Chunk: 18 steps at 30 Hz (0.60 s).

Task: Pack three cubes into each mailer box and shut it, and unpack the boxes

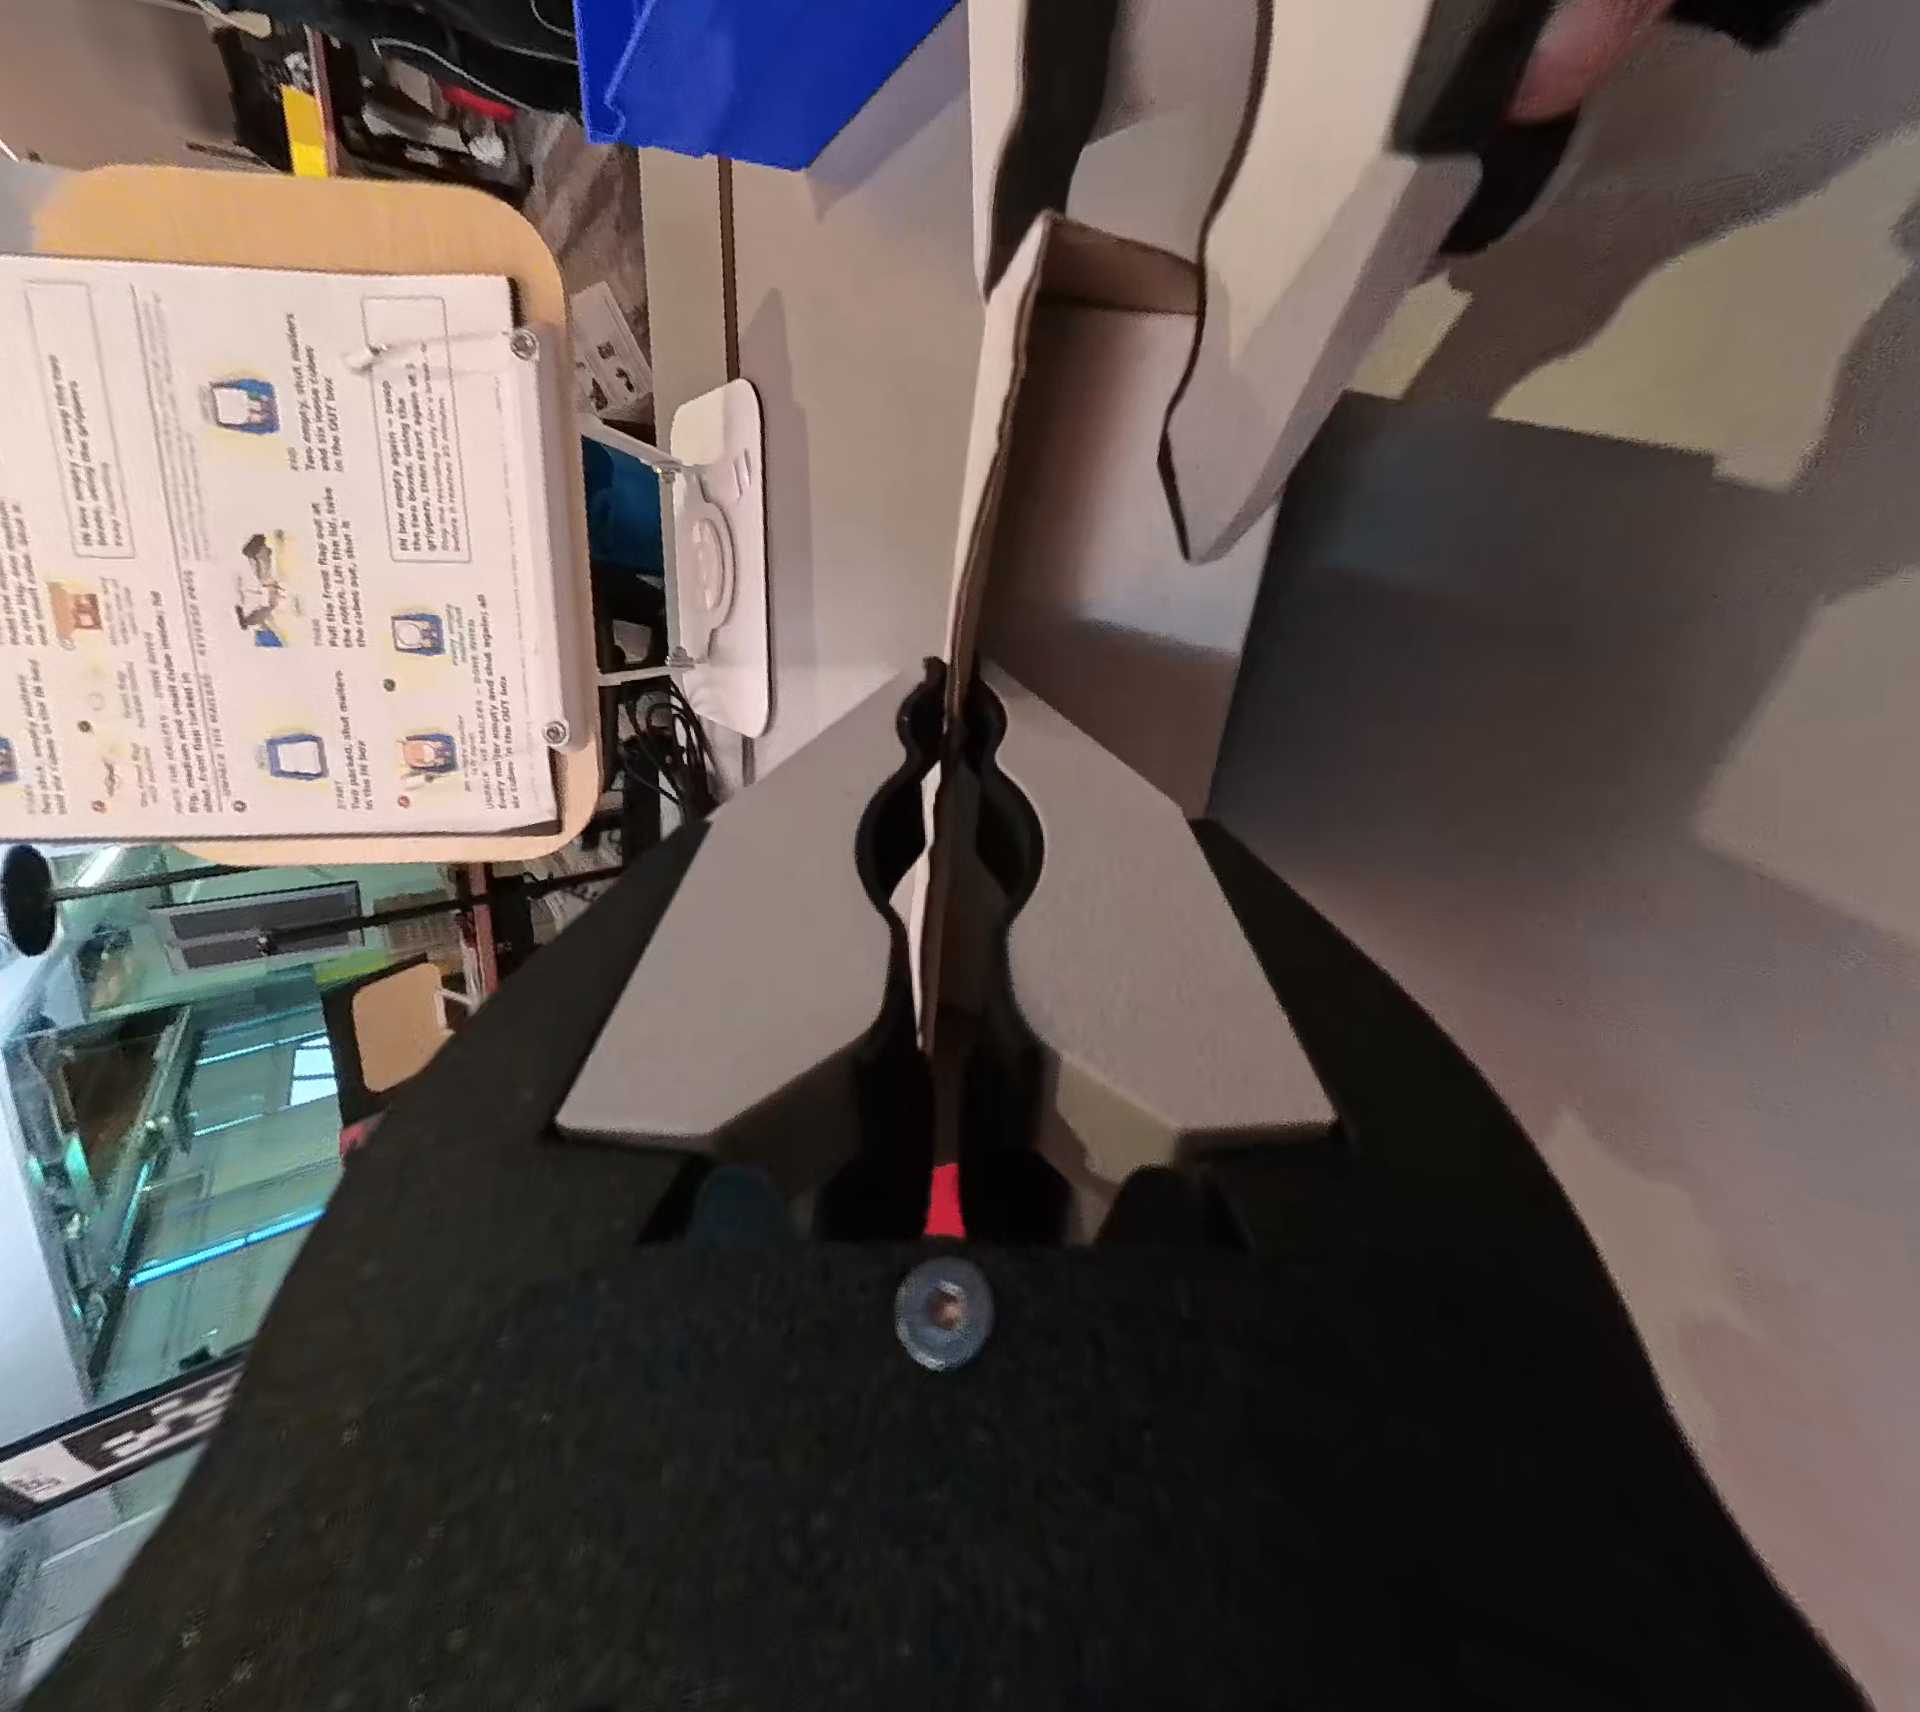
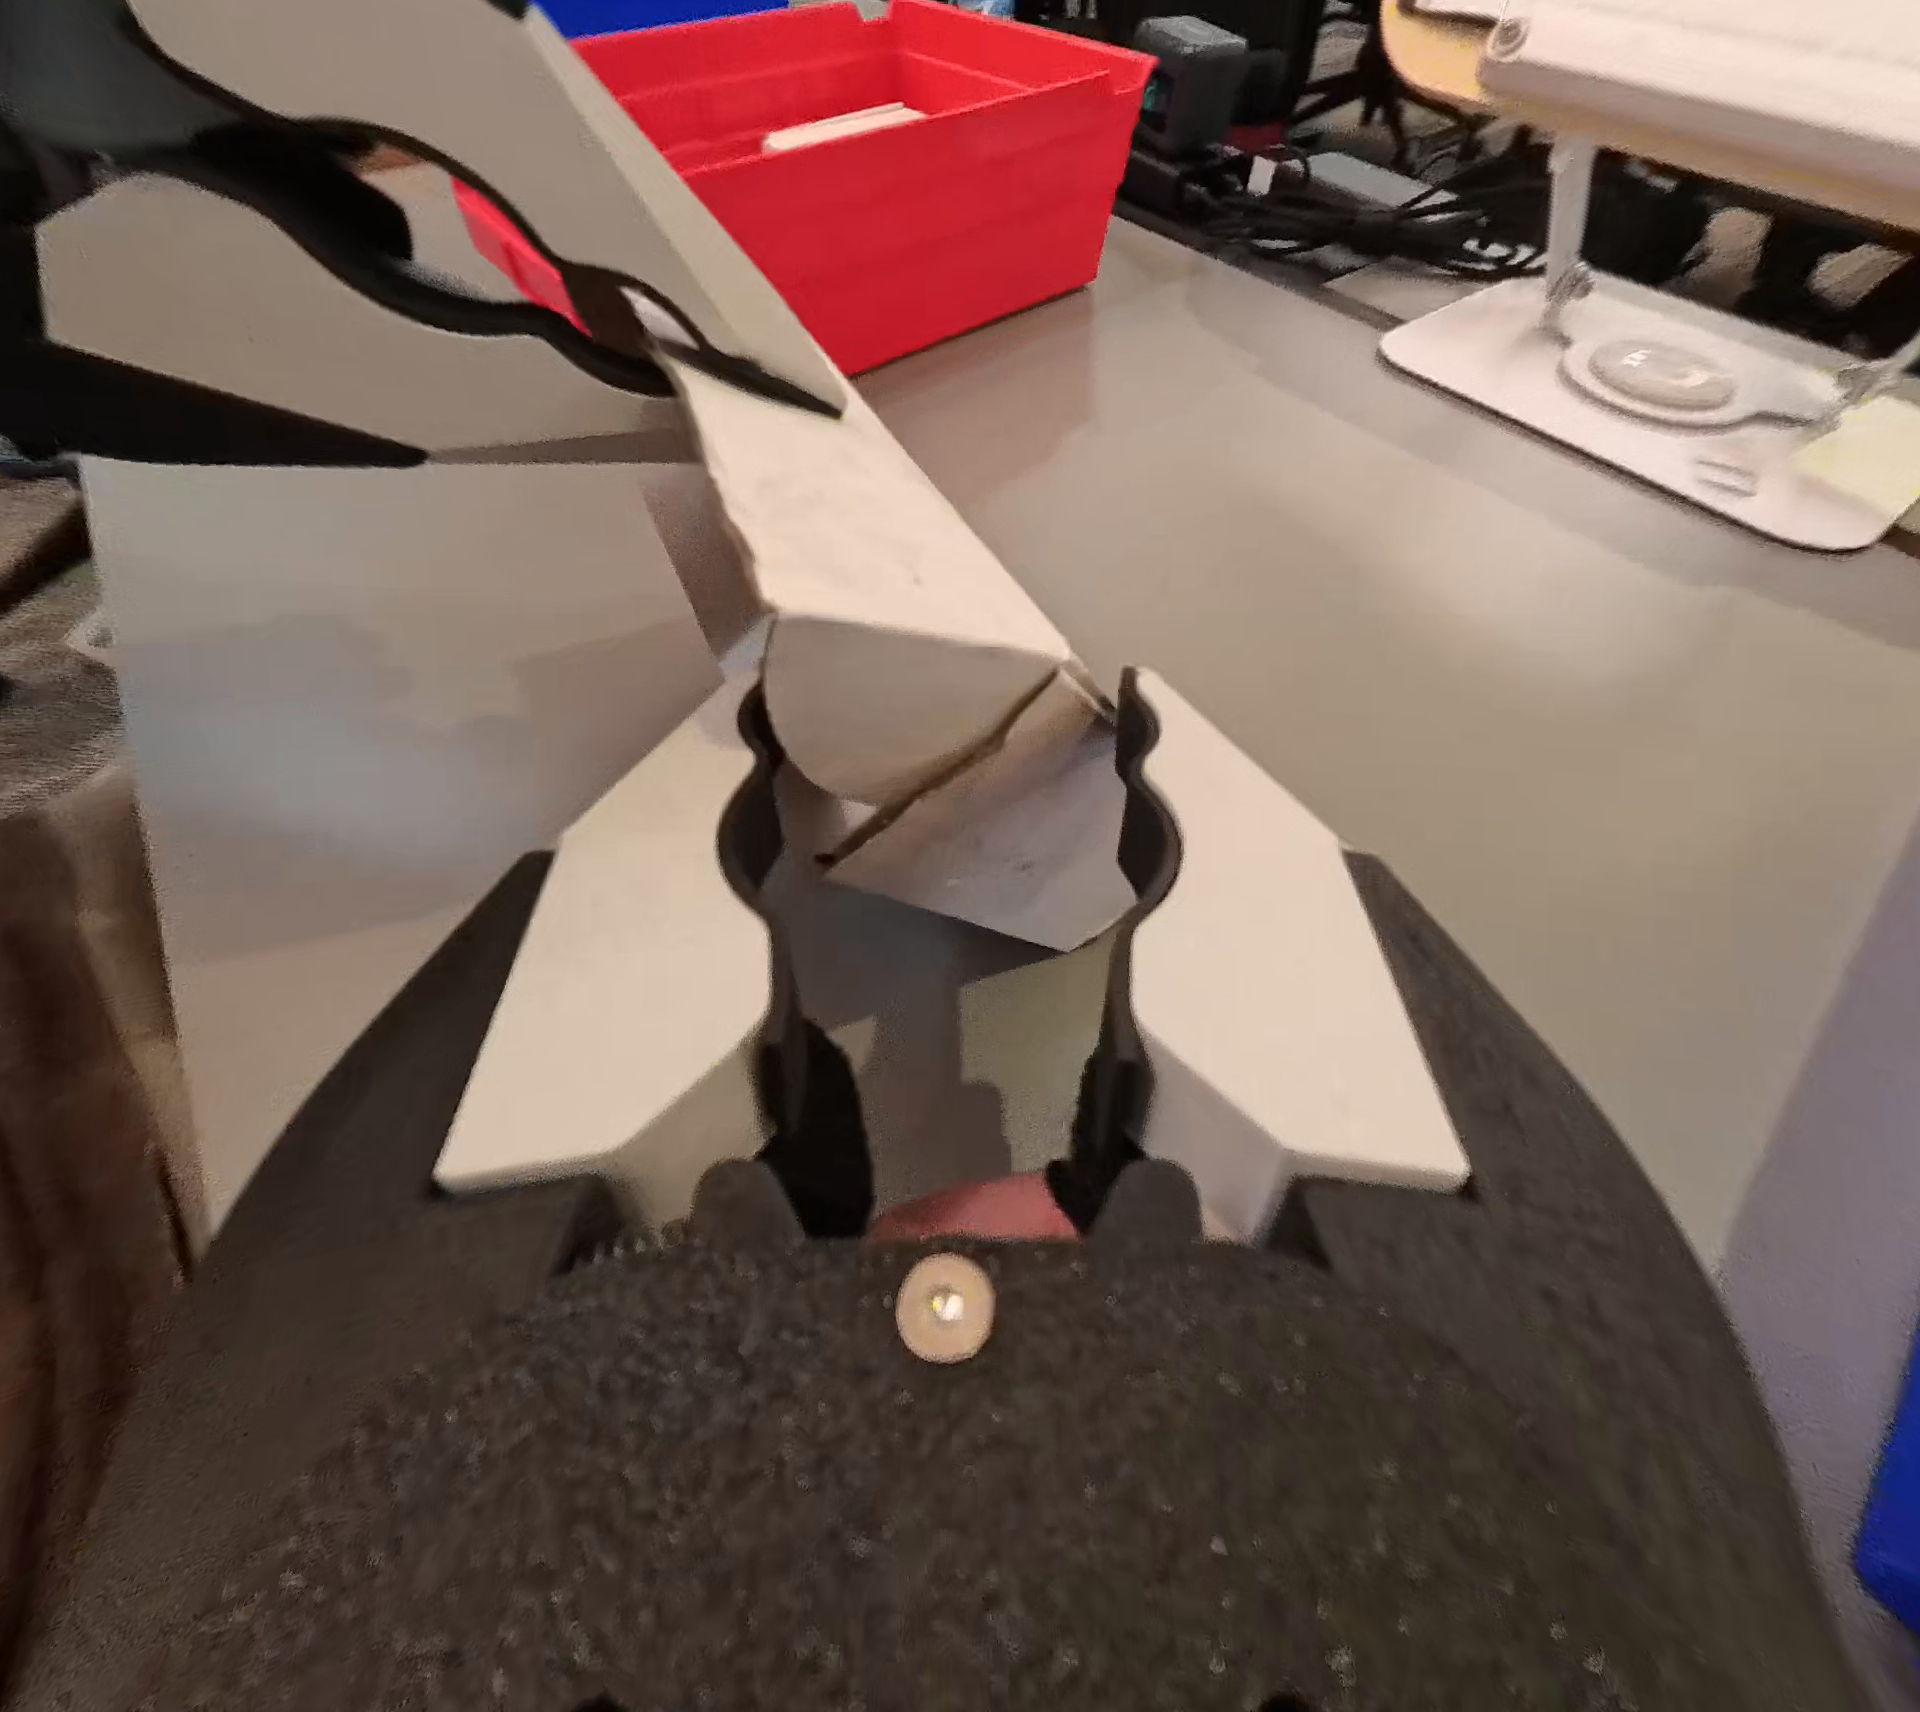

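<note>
while cubes stay hidden, left gripper (image 1: 951, 706) pinching mailer box (image 1: 1091, 457)

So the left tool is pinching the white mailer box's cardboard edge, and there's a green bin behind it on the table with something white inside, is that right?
Not quite: the bin holding the white item is red, not green, as the right wrist view shows. The rest holds: the left tool is closed on the white mailer box cardboard edge.

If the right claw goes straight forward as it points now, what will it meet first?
Probably the white mailer box flap: its folded corner already sits between the open right claw. The red bin lies far beyond; depth is unclear.
</note>
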Available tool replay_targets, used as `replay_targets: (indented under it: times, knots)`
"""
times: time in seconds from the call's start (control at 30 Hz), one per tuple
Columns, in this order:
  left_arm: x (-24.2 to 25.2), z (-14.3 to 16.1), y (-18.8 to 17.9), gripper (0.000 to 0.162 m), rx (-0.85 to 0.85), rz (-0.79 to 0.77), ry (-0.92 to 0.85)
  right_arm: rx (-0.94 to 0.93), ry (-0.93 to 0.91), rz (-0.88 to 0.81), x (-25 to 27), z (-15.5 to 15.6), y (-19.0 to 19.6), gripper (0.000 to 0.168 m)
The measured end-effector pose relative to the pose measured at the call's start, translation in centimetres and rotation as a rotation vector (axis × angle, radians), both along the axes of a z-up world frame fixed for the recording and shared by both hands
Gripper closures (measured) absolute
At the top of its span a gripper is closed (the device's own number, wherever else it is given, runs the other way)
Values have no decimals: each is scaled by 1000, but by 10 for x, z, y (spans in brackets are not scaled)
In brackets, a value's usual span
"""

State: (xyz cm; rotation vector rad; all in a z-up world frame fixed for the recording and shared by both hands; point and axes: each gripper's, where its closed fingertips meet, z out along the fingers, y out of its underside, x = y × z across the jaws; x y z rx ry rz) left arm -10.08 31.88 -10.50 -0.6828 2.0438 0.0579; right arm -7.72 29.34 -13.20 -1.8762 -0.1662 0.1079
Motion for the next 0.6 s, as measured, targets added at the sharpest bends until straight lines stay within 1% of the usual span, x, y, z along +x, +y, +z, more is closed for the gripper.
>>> replay_targets:
  times: [0.07,0.17,0.23,0.27,0.4,0.43,0.5,0.6]
  knots:
    - [-2,0,1,162,-33,15,18,2,-4,-11,-2,0,1,104]
    - [-5,2,0,162,-176,40,43,11,-42,24,-7,-2,-1,105]
    - [-9,2,-3,161,-289,55,97,14,-137,44,-9,-5,-3,104]
    - [-11,1,-5,162,-318,56,121,17,-189,45,-10,-7,-3,104]
    - [-13,-4,-7,162,-380,50,172,17,-418,28,-9,-15,-2,101]
    - [-14,-5,-7,162,-390,42,181,24,-452,22,-9,-16,-2,100]
    - [-14,-6,-7,162,-345,0,185,20,-444,21,-8,-16,-4,101]
    - [-14,-9,-10,162,-351,-5,195,11,-286,-15,4,-9,-7,103]
